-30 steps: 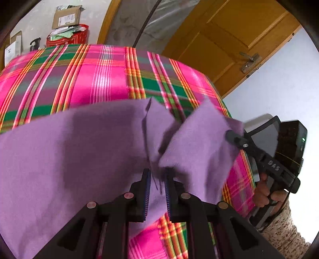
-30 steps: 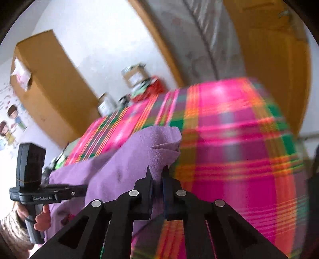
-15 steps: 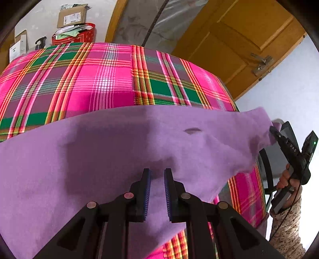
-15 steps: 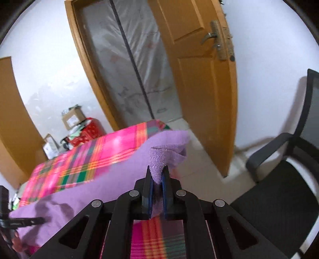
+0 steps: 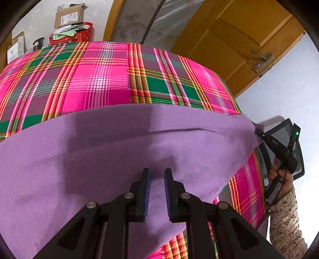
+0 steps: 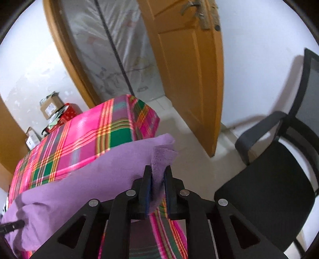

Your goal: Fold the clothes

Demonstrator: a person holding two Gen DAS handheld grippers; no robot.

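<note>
Item: purple cloth (image 5: 123, 151) — soft, napped fabric, fleece-like, matte, no visible seams, buttons or print. Spread wide and held taut above the plaid-covered table (image 5: 95, 79), the near part hanging toward the cameras, one long shallow crease across the upper span.

Handling, as judged: light, limp, no stiffness of its own; sags wherever unsupported, keeps shape only under tension. Nap likely grippy rather than slippery, not fragile. Best taken at corners or along an edge, both corners kept level so the fold lands square.

Left gripper (image 5: 157, 191): blue ribbed pads set a little apart, purple fabric visible in the gap; whether clamped cannot be told from this view. In the right wrist view only a dark tip at the far left end of the cloth, too small to read.

Right gripper (image 6: 158, 189): pads closed on a bunched corner of the cloth, a tuft standing up between them; seen from the left wrist view pulling that corner to a point beyond the table's right edge, held by a hand (image 5: 279, 175) in a speckled sleeve.

Table cover: woven plaid — pink, green, orange lines — smooth, flat.

Surroundings: wooden door (image 6: 187, 69), black mesh chair (image 6: 279, 179), cardboard boxes (image 5: 68, 16).
</note>
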